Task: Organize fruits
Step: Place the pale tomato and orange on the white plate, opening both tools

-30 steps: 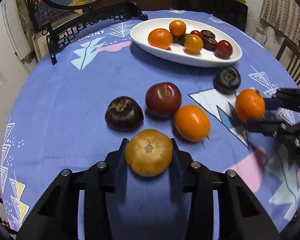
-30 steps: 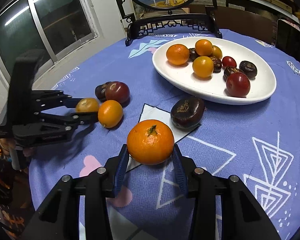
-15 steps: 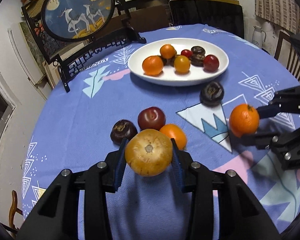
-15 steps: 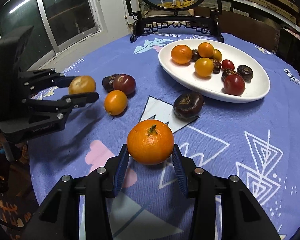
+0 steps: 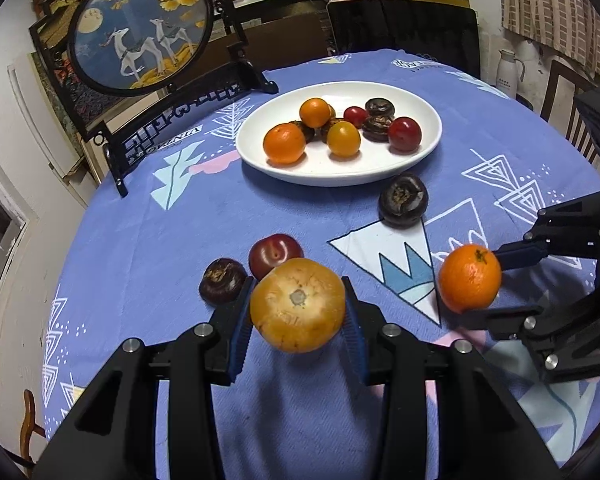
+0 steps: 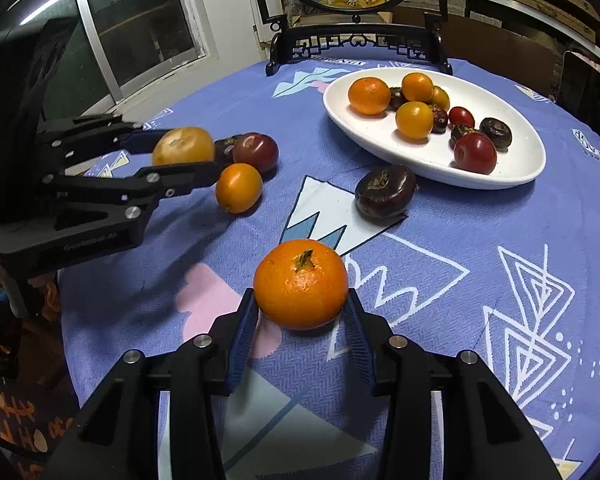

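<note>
Both tools grasp fruit: the left tool (image 5: 298,312) clenches a yellow fruit (image 5: 297,304), the right tool (image 6: 301,314) a mandarin (image 6: 301,289). In the left view, the yellow fruit hides the loose orange fruit (image 6: 239,187) on the desk (image 5: 260,208).

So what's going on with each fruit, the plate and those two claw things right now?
Left gripper: shut on yellow-brown round fruit, lifted.
Right gripper: shut on orange tangerine, lifted.
White oval plate: holds mixed fruit.
Dark brown wrinkled fruit: loose on purple tablecloth.
Small orange fruit, dark red plum: loose on cloth.
</note>
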Action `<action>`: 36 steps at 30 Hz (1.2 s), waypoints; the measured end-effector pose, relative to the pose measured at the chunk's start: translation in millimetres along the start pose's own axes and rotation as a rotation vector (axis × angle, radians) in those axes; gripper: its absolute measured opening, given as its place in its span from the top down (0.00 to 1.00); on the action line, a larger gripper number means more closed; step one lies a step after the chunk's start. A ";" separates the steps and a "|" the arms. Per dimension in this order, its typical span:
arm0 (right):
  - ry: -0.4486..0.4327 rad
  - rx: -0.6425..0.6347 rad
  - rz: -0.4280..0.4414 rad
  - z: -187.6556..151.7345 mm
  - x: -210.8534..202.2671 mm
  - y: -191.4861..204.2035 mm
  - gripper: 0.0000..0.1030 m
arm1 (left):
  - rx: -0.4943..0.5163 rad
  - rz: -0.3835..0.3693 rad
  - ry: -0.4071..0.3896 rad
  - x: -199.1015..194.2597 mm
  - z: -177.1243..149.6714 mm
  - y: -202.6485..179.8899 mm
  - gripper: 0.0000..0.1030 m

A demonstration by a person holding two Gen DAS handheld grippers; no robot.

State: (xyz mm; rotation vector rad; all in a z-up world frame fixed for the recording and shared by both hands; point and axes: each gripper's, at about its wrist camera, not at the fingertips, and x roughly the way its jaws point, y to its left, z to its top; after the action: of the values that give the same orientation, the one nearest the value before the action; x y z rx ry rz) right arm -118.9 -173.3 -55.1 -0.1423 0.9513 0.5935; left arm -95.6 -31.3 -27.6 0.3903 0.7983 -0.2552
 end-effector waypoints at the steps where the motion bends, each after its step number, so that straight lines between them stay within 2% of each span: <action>1: 0.003 -0.004 0.000 0.4 0.5 -0.7 0.57 | 0.010 -0.003 0.001 2.0 3.1 -1.7 0.62; 6: -0.035 -0.003 -0.019 14.5 -11.0 -14.9 0.57 | 0.018 -0.038 -0.013 5.2 26.1 0.0 0.62; 11: -0.163 0.031 -0.114 54.4 -38.2 -46.1 0.57 | -0.027 -0.034 -0.093 4.6 78.6 14.3 0.62; 13: -0.231 0.061 -0.183 75.2 -44.5 -63.4 0.57 | -0.053 -0.031 -0.117 11.1 105.4 18.6 0.62; 18: -0.289 0.166 -0.226 112.7 -31.3 -109.1 0.57 | -0.061 0.054 -0.125 45.9 148.0 13.2 0.61; 20: -0.280 0.206 -0.207 122.5 -19.0 -125.5 0.57 | -0.066 0.062 -0.101 62.9 155.8 10.7 0.61; 27: -0.230 0.207 -0.248 151.5 21.7 -147.6 0.56 | -0.097 0.075 -0.039 107.5 168.9 12.3 0.60; 29: -0.250 0.215 -0.260 151.1 19.4 -149.2 0.45 | -0.105 0.089 -0.035 113.2 170.4 13.0 0.51; 31: -0.272 0.228 -0.245 146.7 13.2 -150.8 0.42 | -0.113 0.092 -0.045 112.5 169.6 15.2 0.45; 36: -0.280 0.234 -0.221 131.7 3.4 -149.9 0.37 | -0.103 0.090 -0.062 104.6 166.2 14.7 0.43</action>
State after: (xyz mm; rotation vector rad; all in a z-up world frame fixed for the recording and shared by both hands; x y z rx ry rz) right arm 58.1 -248.4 -1.8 0.0443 0.7140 0.2854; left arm 87.0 -97.8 4.1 0.3187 0.7277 -0.1404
